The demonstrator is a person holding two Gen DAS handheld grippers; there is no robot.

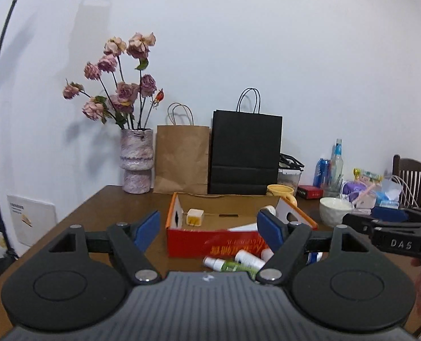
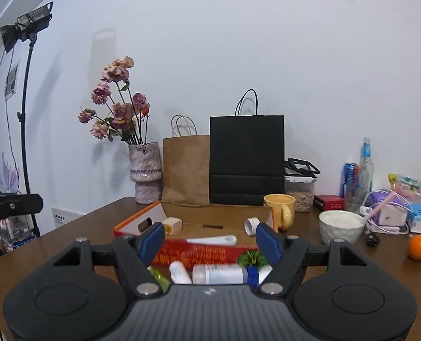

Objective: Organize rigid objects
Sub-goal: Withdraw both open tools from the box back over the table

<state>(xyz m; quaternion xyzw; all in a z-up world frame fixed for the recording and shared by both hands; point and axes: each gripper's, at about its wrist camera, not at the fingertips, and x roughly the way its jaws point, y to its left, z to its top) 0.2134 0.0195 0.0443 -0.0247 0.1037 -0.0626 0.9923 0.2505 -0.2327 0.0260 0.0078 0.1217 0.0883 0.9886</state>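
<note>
Now both grippers hover over the near edge of a brown table point(image 2: 68, 238), each with its two blue pads spread wide and nothing between them. The left gripper point(image 1: 209, 228) faces one open red cardboard box point(image 1: 210, 241), and the right gripper point(image 2: 210, 244) looks over the same box from slightly further right; in the left view it shows as a black arm at the right edge.

Inside the box lie three things that can be counted: one yellowish cube-shaped charger point(image 1: 195, 216) towards its left end, one roll of white tape point(image 2: 252, 225) towards its right end, and one long white flat piece point(image 2: 216, 239) along the front wall. On the table just in front of the box lies a cluster of small bottles point(image 2: 219, 274), at least four, among them one green spray bottle point(image 1: 230, 265), one white tube point(image 1: 248, 258) and one clear bottle with a blue cap; one green ribbon bow point(image 2: 251, 258) rests by them.

Behind the box stand two paper bags, one brown bag point(image 1: 182, 159) and one black bag point(image 1: 246, 153), one vase of dried roses point(image 1: 137, 160), one yellow mug point(image 2: 280, 209) and one white bowl point(image 2: 341, 224). One orange point(image 2: 419, 246) sits alone at the far right.
</note>
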